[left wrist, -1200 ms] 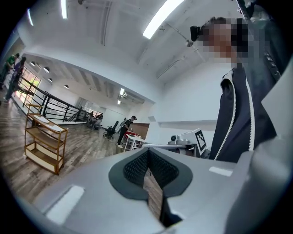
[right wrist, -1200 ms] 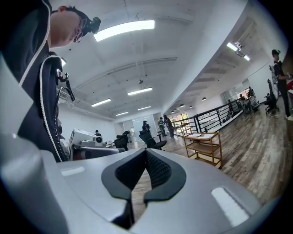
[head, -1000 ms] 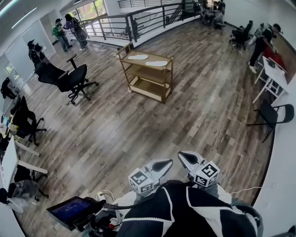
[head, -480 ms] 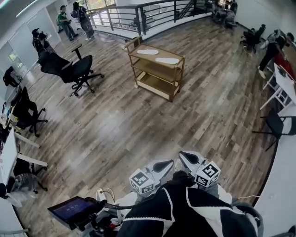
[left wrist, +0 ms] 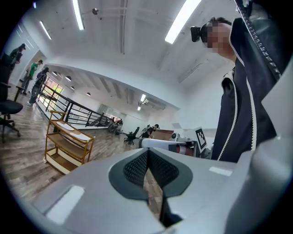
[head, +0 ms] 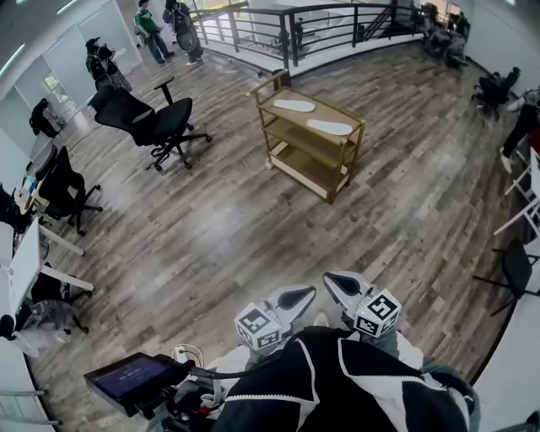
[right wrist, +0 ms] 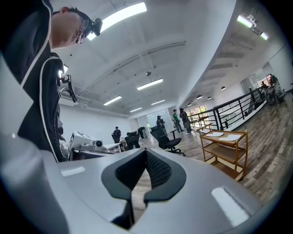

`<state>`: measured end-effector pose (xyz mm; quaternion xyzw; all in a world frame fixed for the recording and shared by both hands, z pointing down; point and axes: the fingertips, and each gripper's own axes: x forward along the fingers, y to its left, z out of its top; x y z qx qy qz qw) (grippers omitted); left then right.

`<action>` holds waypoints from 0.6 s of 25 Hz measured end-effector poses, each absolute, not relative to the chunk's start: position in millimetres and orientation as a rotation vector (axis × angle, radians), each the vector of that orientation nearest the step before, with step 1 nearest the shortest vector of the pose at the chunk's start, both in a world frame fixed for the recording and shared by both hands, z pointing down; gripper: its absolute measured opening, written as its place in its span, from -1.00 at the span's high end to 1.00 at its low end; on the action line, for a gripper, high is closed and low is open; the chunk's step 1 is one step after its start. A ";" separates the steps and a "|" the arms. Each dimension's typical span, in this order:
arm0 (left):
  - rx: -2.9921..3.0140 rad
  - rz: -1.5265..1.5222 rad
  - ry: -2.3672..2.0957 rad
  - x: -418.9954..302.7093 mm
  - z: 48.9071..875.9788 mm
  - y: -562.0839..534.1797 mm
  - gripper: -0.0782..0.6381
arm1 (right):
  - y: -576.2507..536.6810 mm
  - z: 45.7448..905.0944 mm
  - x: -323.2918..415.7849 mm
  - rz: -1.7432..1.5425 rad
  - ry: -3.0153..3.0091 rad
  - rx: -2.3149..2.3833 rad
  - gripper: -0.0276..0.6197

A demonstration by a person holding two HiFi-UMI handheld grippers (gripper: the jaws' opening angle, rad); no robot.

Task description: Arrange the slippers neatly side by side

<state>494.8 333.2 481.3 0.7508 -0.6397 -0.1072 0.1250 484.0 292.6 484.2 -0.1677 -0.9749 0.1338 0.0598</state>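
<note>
Two white slippers (head: 294, 105) (head: 330, 126) lie flat on the top shelf of a three-tier wooden cart (head: 305, 144), just above the centre of the head view and well apart from the person. They sit one after the other along the shelf with a gap between them, not side by side. Each has its long axis along the cart's longer side, slanting from upper left to lower right. Which end is the toe is too small to tell. They look thin, light and floppy, so they would likely droop if pinched at one end; a grip on the sole's edge near the middle, or on the upper band, seems safest. At the bottom centre of the frame, the left gripper (head: 299, 296) and the right gripper (head: 337, 286) are held close to the person's black-and-white jacket (head: 337, 388), and point out over the plank floor (head: 253, 228). Both claws are pressed together with nothing between them. A black office chair (head: 156, 126) stands at the upper left, and a railing (head: 337, 25) runs along the top
</note>
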 end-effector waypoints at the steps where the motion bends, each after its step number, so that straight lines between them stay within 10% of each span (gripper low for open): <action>1: 2.179 -0.313 -1.875 487.6 480.7 318.7 0.73 | 279.8 484.9 477.4 0.407 -2.947 -0.528 0.90; 15: 2.101 -0.338 -1.976 453.2 468.6 261.3 0.73 | 222.8 471.8 448.0 0.464 -2.940 -0.685 0.90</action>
